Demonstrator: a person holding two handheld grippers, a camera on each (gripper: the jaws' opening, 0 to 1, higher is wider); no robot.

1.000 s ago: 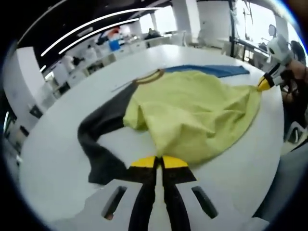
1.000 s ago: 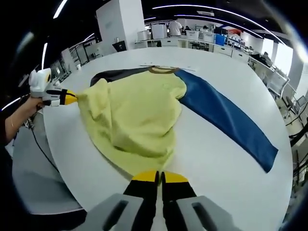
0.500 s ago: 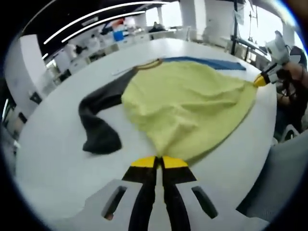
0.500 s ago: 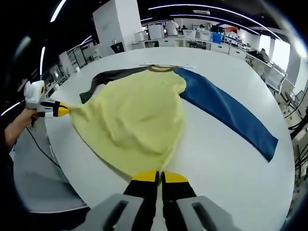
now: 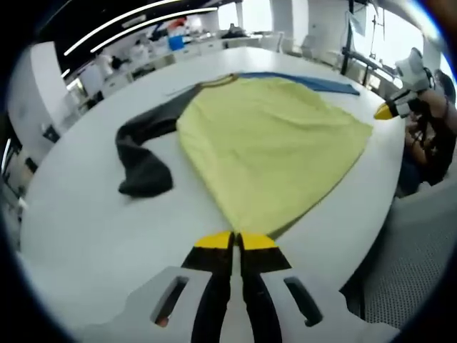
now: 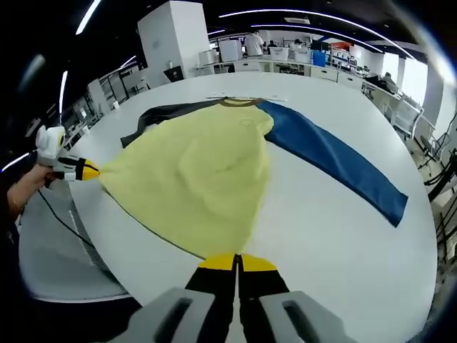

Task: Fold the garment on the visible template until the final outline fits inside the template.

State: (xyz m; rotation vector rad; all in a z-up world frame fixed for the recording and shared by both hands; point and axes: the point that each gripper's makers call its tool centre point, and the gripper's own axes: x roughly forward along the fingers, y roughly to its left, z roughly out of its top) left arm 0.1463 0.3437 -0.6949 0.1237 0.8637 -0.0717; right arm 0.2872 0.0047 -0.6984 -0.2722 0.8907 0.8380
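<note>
Both hand-held grippers clamp the yellow garment's hem corners

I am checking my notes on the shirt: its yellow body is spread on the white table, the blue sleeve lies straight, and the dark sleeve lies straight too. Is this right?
Not quite. The dark sleeve is bent and bunched at its end, not straight, as the left gripper view shows. The yellow body is spread on the white table, and the blue sleeve lies straight.

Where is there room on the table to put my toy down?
The bare white table between the yellow shirt body and the blue sleeve is free, and so is the stretch beyond the dark sleeve. The middle is crowded: the shirt covers it, stretched between both grippers.
</note>
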